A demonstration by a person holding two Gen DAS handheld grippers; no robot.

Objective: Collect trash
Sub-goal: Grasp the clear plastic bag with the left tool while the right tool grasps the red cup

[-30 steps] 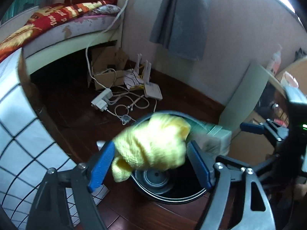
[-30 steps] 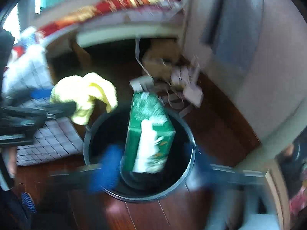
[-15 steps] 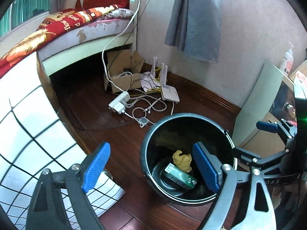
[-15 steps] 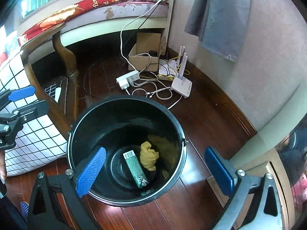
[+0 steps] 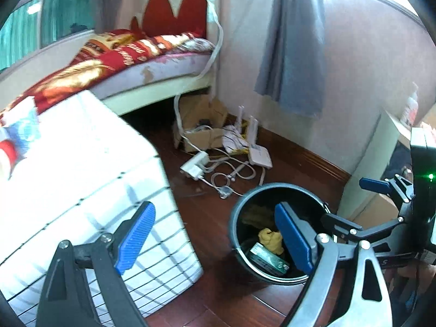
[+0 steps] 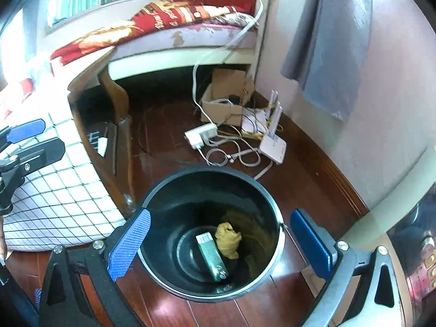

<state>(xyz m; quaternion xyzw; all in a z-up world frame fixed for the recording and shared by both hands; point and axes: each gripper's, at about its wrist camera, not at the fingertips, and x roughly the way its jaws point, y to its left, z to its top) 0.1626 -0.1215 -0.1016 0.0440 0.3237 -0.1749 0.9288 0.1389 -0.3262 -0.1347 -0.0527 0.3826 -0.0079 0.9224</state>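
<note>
A black round bin [image 6: 268, 212] stands on the dark wood floor; it also shows in the left wrist view [image 5: 237, 234]. Inside it lie a green carton [image 6: 212, 256] and a crumpled yellow cloth [image 6: 227, 239]; both show in the left wrist view, the carton [image 5: 268, 257] and the cloth [image 5: 271, 239]. My right gripper [image 6: 220, 241] is open and empty, above the bin. My left gripper [image 5: 215, 234] is open and empty, to the left of the bin's mouth and above the floor.
A table with a white checked cloth [image 5: 81, 177] stands left of the bin. A bed [image 5: 136, 62] lies behind. A cardboard box [image 6: 226, 100], power strip [image 6: 200, 135], router [image 6: 272, 147] and cables lie on the floor by the wall. A grey cloth [image 6: 332, 43] hangs on the wall.
Both grippers opened and dropped the yellow cloth and the green carton into the bin a second ago. Since then both have lifted and drawn back; the left has swung left.
</note>
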